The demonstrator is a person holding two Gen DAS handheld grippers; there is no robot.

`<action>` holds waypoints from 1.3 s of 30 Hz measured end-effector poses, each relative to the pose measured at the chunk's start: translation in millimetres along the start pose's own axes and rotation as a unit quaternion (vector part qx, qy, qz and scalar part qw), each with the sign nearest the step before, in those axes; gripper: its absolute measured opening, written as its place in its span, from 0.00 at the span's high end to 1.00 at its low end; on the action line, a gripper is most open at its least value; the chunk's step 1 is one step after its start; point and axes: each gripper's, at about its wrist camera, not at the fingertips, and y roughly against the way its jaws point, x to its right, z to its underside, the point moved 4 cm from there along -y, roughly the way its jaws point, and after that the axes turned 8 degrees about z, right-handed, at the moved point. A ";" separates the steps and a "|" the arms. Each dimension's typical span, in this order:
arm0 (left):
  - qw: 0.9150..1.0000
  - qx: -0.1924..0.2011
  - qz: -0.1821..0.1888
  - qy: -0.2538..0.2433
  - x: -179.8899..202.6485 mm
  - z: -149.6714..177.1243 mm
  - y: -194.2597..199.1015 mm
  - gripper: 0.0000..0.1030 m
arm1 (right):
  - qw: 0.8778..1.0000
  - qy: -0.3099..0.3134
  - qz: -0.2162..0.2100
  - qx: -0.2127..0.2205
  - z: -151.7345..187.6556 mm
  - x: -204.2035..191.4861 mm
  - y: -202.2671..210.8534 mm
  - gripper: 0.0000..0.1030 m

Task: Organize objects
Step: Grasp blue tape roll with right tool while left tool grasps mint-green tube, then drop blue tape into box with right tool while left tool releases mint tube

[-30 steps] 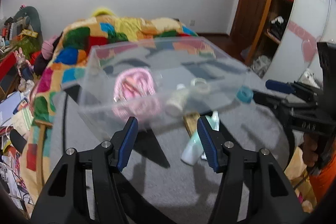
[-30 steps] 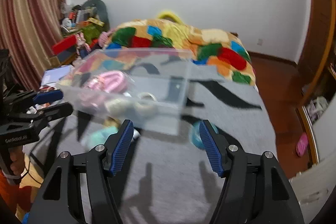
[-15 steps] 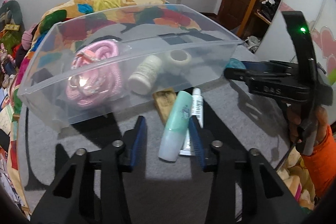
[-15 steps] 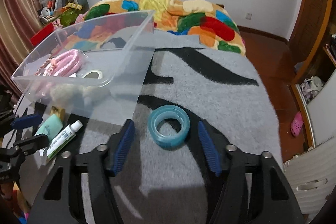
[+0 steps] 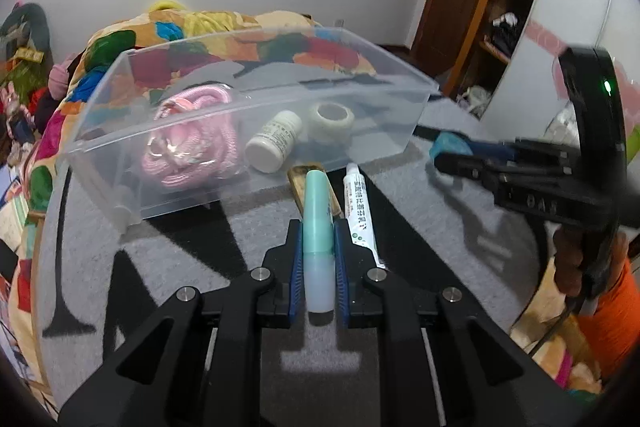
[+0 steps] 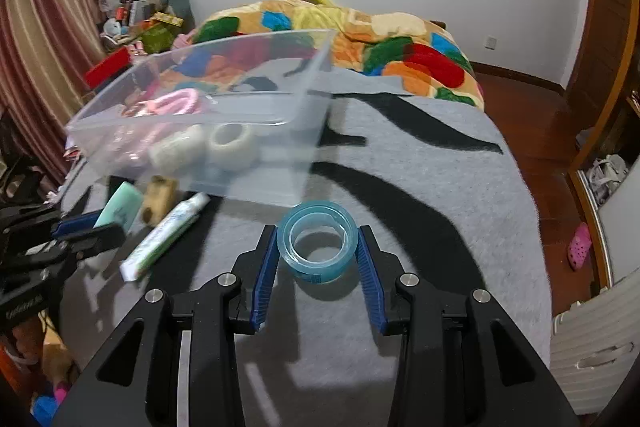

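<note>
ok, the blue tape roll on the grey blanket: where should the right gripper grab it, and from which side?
Take the blue tape roll across its outer wall, one finger on each side, coming from above and the near side. It lies flat on the grey blanket with its hole up, so the curved rim is free all round. The right gripper already straddles it that way; the clear bin blocks the far side.

A grey fleece blanket with black markings (image 6: 420, 187) carries everything. Between the right jaws lies a blue translucent tape roll (image 6: 318, 247); beyond them, a clear plastic bin (image 6: 256, 131). Between the left jaws lies a mint-green tube (image 5: 318, 223), a white toothpaste tube (image 5: 358, 203) just right.
</note>
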 end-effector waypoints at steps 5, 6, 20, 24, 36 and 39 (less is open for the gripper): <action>0.999 0.034 0.006 0.004 1.6 -10.5 21.8 0.86 | 0.999 0.003 -0.024 0.025 -4.3 -15.4 23.0 0.65; 0.999 0.041 0.006 0.003 2.5 -13.0 27.2 0.86 | 0.999 0.003 -0.030 0.032 -6.8 -19.0 29.2 0.65; 0.993 0.116 -0.033 -0.002 -15.2 -73.5 68.4 0.86 | 0.992 0.025 -0.041 0.114 -63.6 -62.6 69.5 0.65; 0.993 0.112 -0.047 0.007 -31.4 -87.3 57.6 0.86 | 0.993 0.021 -0.035 0.111 -81.2 -67.0 54.3 0.65; 0.996 0.057 -0.056 0.031 -63.0 -95.1 1.6 0.86 | 0.999 0.002 -0.023 0.041 -93.4 -62.4 -18.5 0.65; 0.997 0.041 -0.047 0.033 -64.1 -92.5 -11.5 0.86 | 0.999 0.006 -0.021 0.036 -91.7 -63.1 -23.9 0.65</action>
